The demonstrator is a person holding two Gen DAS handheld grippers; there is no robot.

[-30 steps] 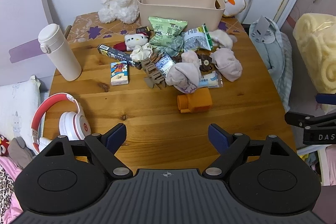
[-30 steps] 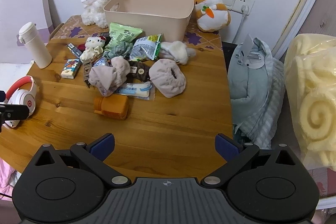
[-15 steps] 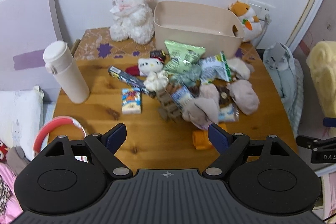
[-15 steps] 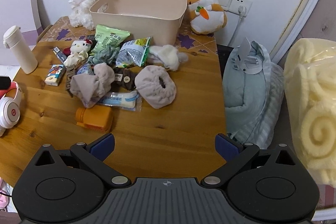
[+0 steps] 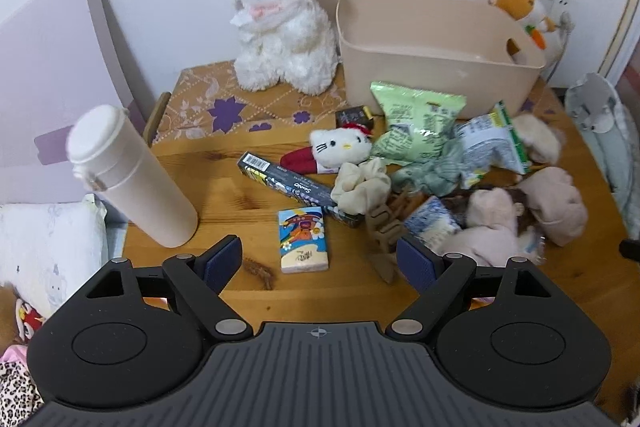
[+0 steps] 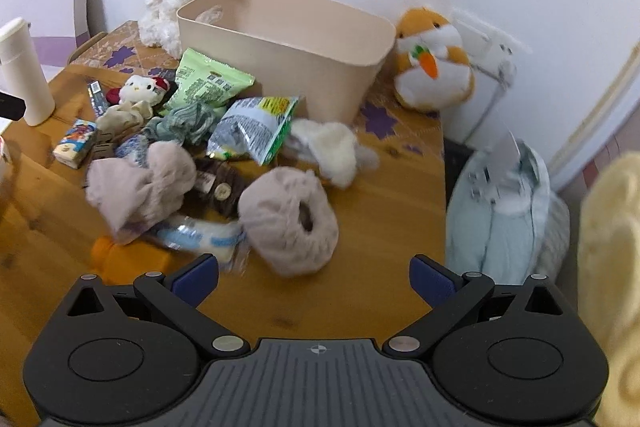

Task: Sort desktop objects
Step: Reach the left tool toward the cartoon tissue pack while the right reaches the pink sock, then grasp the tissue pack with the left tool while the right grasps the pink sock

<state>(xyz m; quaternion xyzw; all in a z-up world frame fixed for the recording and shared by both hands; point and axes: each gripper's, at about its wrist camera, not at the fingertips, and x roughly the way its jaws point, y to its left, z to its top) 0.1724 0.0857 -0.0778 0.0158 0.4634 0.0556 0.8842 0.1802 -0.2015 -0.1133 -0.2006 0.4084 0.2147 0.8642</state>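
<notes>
Left wrist view: the left gripper point(image 5: 319, 263) hangs wide and empty over the wooden table point(image 5: 224, 195). A tissue pack point(image 5: 304, 239) lies between its fingers; a white bottle point(image 5: 132, 179) stands at ten o'clock.

Right wrist view: the right gripper point(image 6: 314, 277) is spread wide, empty. A pink fluffy sock point(image 6: 290, 223) lies at twelve o'clock, the beige bin point(image 6: 280, 55) beyond.

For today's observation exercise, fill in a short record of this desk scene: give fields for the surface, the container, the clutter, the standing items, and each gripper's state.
surface: wooden table
container: beige bin at the back, upright, nothing visible inside
clutter: green snack bag, Hello Kitty plush, small colourful box, pink fluffy sock, piled in front of the bin
standing items: white bottle at left; white lamb plush beside the bin
left gripper: open, holding nothing
right gripper: open, holding nothing
</notes>
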